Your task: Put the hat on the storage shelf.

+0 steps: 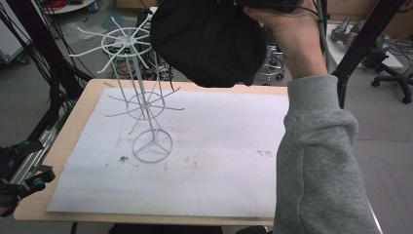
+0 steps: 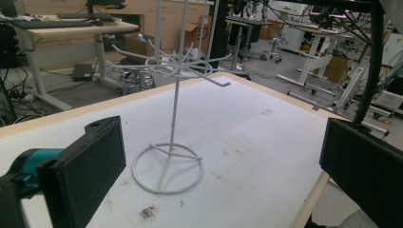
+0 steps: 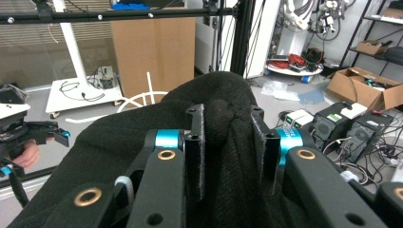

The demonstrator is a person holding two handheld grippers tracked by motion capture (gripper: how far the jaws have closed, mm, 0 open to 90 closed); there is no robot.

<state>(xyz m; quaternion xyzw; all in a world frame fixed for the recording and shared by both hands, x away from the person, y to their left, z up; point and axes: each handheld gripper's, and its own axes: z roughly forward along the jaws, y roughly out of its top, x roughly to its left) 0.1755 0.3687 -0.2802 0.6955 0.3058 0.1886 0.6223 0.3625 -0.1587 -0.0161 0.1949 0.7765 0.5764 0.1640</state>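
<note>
Black cap (image 3: 223, 128) is pinched by a fold between the right tool (image 3: 227, 142) jaws and carried high, just beside the top hooks of the white wire rack (image 1: 141, 97), probably so it can be hung. Left tool (image 2: 223, 166) is held wide and empty, low at the bench (image 1: 63, 141) edge, the rack base ahead of it.

A grey-sleeved hand (image 1: 292, 39) holds a black cloth (image 1: 209, 41) above the white wire rack (image 1: 141, 97) standing on the table (image 1: 73, 131).
</note>
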